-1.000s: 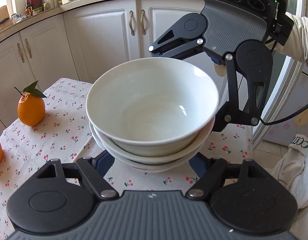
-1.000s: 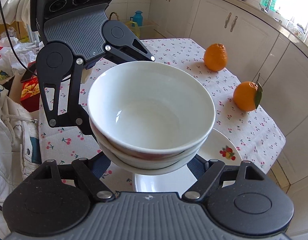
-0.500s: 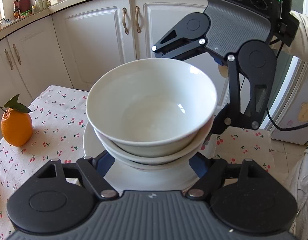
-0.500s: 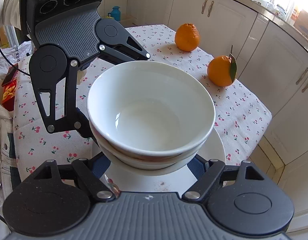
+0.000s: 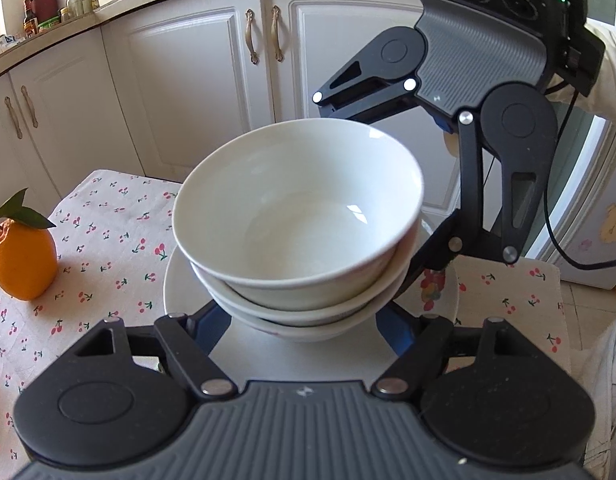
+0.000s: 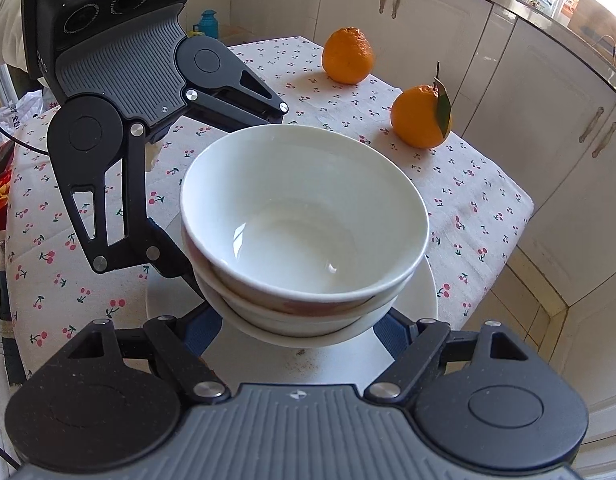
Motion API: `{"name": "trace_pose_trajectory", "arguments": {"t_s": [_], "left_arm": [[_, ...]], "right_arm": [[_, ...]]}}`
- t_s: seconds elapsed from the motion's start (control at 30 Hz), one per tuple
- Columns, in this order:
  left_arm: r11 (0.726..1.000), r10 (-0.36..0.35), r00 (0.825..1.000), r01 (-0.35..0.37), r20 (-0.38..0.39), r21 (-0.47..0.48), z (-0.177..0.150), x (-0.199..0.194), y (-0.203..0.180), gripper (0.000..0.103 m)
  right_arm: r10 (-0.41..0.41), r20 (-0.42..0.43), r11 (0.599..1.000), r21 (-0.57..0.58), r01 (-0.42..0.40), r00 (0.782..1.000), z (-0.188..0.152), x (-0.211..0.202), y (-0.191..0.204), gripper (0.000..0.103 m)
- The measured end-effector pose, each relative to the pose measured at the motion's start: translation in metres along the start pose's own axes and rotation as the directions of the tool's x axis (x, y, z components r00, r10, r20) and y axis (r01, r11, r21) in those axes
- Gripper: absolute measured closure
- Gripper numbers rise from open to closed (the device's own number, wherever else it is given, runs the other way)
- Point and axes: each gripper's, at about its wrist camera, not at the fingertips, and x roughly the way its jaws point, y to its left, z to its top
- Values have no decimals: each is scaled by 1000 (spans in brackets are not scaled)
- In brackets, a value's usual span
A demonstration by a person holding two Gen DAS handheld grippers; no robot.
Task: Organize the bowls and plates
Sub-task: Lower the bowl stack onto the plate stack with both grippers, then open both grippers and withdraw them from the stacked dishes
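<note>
A: In the left wrist view we see our left hand-held gripper (image 5: 304, 322) with its two blue fingers (image 5: 210, 326) on each side of the stack of white bowls (image 5: 298, 216). It is clamped on the lowest bowl of the stack.

B: And where is the stack?

A: It is right over a white plate (image 5: 180, 292) on the table (image 5: 100, 248) with the cherry cloth. We cannot tell if the stack touches the plate. Our right hand-held gripper (image 5: 403, 200) comes in from the far side and grips the stack too. An orange with a leaf (image 5: 22, 262) sits well apart on the left.

B: What about the right wrist view?

A: There our right hand-held gripper (image 6: 298, 330) hugs the same stack of white bowls (image 6: 304, 216) low down, fingers pressed on both sides. The left hand-held gripper (image 6: 212, 200) holds it from across. The white plate (image 6: 425, 292) is under the stack. Two oranges (image 6: 347, 55) rest far back on the table (image 6: 479, 196), one with a leaf
</note>
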Motion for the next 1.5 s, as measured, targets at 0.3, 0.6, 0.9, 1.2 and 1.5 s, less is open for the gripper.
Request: {"name": "trace_pose_trajectory", "arguments": {"t_s": [0.3, 0.6, 0.9, 1.2, 1.5], "left_arm": [[1000, 13, 1000, -13, 9, -2, -1, 1, 0, 24], [998, 60, 998, -61, 30, 25, -5, -6, -9, 14], [977, 211, 970, -204, 119, -68, -15, -48, -28, 1], [903, 406, 902, -372, 146, -216, -36, -76, -74, 0], [760, 539, 840, -455, 61, -464, -43, -110, -94, 1]], "right_arm": [[-9, 15, 999, 34, 8, 1000, -2, -4, -1, 17], [-20, 27, 997, 68, 18, 999, -4, -5, 1, 9], [-132, 46, 974, 191, 121, 990, -7, -24, 20, 0], [-333, -44, 799, 517, 307, 942, -16, -34, 55, 0], [-481, -142, 543, 727, 421, 865, -29, -48, 99, 0]]}}
